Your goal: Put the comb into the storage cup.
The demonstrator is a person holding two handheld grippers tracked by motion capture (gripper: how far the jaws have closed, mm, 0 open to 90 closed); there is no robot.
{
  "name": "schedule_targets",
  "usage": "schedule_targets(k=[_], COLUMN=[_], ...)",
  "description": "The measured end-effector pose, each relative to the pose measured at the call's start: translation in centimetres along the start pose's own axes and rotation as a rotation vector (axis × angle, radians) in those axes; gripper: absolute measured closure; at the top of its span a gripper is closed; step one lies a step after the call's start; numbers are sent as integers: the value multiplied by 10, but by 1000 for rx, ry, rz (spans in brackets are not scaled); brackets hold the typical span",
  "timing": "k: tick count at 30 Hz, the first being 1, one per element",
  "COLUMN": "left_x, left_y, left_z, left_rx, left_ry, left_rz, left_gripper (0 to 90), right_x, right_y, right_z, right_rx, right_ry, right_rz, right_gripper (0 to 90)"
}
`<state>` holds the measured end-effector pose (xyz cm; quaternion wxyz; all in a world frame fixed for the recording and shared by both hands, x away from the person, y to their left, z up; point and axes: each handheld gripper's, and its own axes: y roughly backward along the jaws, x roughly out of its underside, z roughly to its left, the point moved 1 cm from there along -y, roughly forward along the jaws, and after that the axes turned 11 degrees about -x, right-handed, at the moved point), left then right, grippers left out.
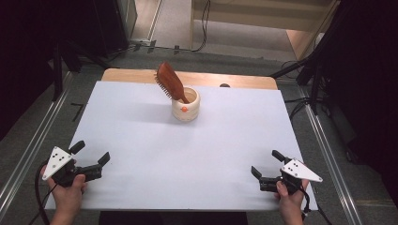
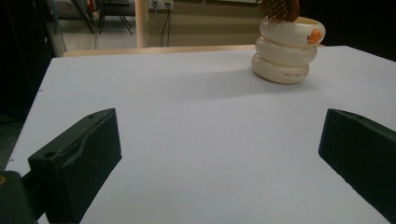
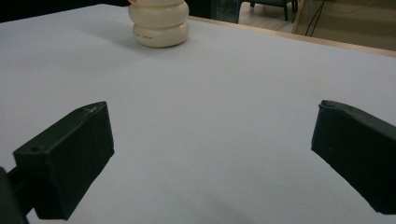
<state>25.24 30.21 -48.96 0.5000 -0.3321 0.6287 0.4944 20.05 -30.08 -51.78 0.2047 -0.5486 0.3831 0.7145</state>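
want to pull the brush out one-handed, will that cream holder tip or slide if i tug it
Probably tips: the hairbrush leans well past the rim of the cream holder, so a sideways tug levers it. It may also slide on the smooth white table.

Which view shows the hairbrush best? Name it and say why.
The high view: the whole brown hairbrush shows, leaning in the cream holder. The left gripper view catches just its bristles at the top edge.

A white sheet covers the table (image 1: 187,159), leaving a strip of bare wood (image 1: 131,75) along the far edge. A small dark knob (image 1: 225,86) sits at that edge, right of its middle. Metal rails (image 1: 28,154) run on the grey floor past the left and right edges. Black cables (image 1: 204,28) trail beyond the far edge.
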Motion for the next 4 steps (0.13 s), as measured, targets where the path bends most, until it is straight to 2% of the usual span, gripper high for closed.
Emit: schedule_targets(k=[4], left_x=[1], left_y=[-1], left_z=[-1], left_rx=[6], left_ry=[0], left_rz=[0], left_gripper=[0], right_x=[0], right_y=[0], right_z=[0], right_rx=[3], right_ry=[-2], right_rz=[1], right_gripper=[0])
